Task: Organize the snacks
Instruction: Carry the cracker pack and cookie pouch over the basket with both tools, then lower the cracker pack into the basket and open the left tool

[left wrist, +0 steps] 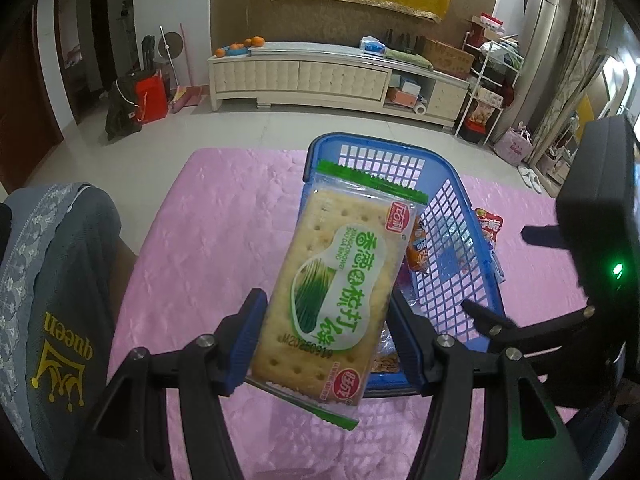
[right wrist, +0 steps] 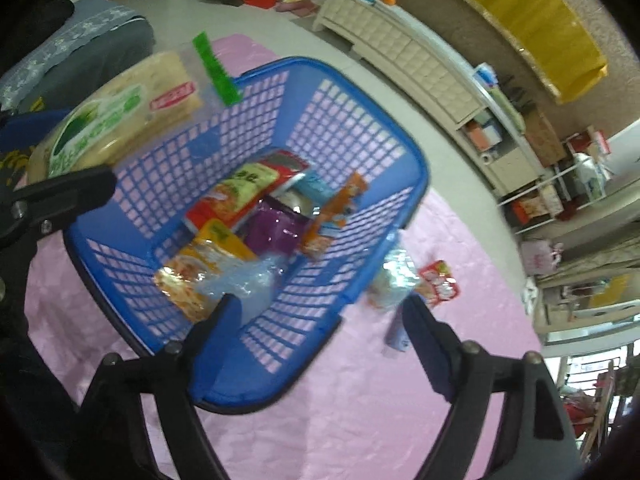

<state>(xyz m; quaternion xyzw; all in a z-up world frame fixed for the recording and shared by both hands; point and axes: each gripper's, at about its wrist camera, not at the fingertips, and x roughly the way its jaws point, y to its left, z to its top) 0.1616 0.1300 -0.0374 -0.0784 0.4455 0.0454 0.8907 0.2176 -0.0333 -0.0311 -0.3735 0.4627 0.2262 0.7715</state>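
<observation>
holding a scallion soda cracker pack (left wrist: 326, 296) above the blue basket (left wrist: 486, 280), the left gripper (left wrist: 324, 344) needs lowering and release; the right gripper (right wrist: 316, 344) hangs wide, empty.

A pink quilted bed (right wrist: 360, 420) carries the blue basket (right wrist: 372, 128) at frame centre and loose snack packets (right wrist: 440, 280) lower right.

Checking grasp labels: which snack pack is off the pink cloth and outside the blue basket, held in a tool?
The green-and-clear scallion cracker pack, clamped by the left tool above the blue plastic mesh basket; other snacks lie in it or on the cloth.
</observation>
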